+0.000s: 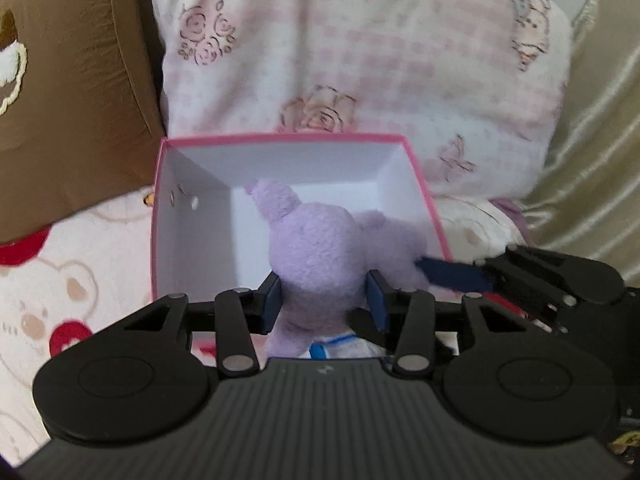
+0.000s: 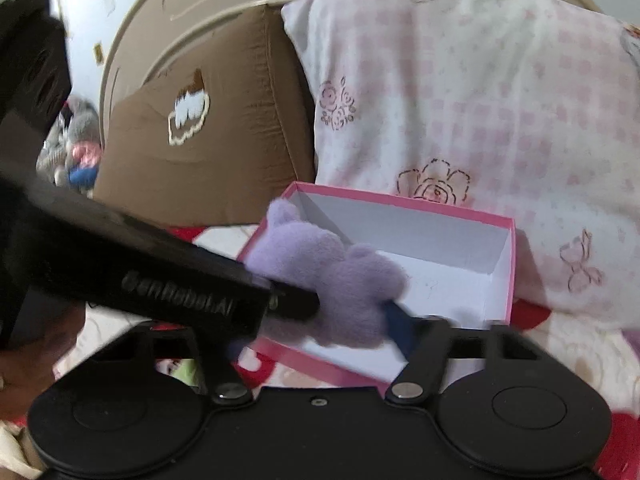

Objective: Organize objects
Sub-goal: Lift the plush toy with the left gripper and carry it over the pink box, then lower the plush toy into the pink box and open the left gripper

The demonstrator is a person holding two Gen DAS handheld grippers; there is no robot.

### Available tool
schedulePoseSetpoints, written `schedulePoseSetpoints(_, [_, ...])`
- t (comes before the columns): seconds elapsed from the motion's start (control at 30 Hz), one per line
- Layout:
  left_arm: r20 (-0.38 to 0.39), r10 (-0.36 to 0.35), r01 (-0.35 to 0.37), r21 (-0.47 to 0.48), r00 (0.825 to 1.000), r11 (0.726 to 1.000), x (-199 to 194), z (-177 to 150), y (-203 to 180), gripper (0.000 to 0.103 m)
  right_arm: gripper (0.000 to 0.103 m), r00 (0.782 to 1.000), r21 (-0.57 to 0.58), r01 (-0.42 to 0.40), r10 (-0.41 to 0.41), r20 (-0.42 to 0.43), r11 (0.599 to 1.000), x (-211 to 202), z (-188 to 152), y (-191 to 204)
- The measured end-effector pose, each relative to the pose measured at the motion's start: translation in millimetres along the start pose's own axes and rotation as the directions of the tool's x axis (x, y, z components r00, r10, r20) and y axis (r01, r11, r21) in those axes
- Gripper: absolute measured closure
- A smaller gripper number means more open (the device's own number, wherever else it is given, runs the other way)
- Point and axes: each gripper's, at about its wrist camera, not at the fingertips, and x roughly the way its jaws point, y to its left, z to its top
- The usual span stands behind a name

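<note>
I am working over a bed with a bear-print blanket, a brown cushion at ten o'clock and a pink checked pillow at twelve. My left gripper is clenching the purple plush toy above the open pink box. The toy's lower half is hidden (behind the tool). My right gripper is blurred; I cannot tell its grip. Only the right view is showing a headboard.
</note>
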Motion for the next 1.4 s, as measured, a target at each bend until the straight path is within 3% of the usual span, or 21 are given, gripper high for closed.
schedulePoseSetpoints(0.13, [-0.02, -0.048, 0.047, -0.047, 0.999, 0.998, 27.6, 17.9, 19.2, 0.061, 0.058, 0.999, 0.02, 0.021, -0.02, -0.026, 1.0, 23.6, 6.9, -13.9])
schedulePoseSetpoints(0.3, [-0.039, -0.014, 0.011, -0.052, 0.999, 0.999, 59.5, 28.7, 27.0, 0.061, 0.071, 0.994, -0.001, 0.088, -0.087, -0.066, 0.996, 56.5, 14.9, -19.8])
schedulePoseSetpoints(0.47, [-0.056, -0.023, 0.018, -0.086, 0.998, 0.996, 94.1, 30.7, 37.8, 0.061, 0.071, 0.985, 0.011, 0.136, -0.134, -0.108, 0.991, 86.7, 17.1, -26.5])
schedulePoseSetpoints(0.73, [-0.083, 0.02, -0.027, -0.081, 0.996, 0.996, 140.9, 23.0, 44.6, 0.061, 0.072, 0.972, 0.072, 0.139, -0.123, -0.2, 0.988, 132.6, 11.2, -49.5])
schedulePoseSetpoints(0.83, [-0.136, 0.016, -0.031, -0.106, 0.991, 0.994, 157.6, 25.9, 52.5, 0.061, 0.072, 0.965, 0.075, 0.15, -0.13, -0.226, 0.986, 145.6, 7.9, -53.8])
schedulePoseSetpoints(1.0, [-0.156, -0.016, -0.01, -0.166, 0.988, 0.986, 174.8, 32.8, 65.3, 0.062, 0.072, 0.959, 0.108, 0.158, -0.126, -0.252, 0.982, 157.8, 4.0, -61.8])
schedulePoseSetpoints(1.2, [-0.141, 0.028, -0.056, -0.201, 0.99, 0.978, 188.4, 37.9, 70.6, 0.064, 0.073, 0.955, 0.129, 0.185, -0.148, -0.256, 0.974, 165.7, 6.8, -73.4])
schedulePoseSetpoints(1.4, [-0.148, 0.028, -0.066, -0.257, 0.989, 0.964, 190.5, 39.4, 75.2, 0.064, 0.081, 0.953, 0.111, 0.19, -0.156, -0.26, 0.975, 175.8, 10.1, -69.7])
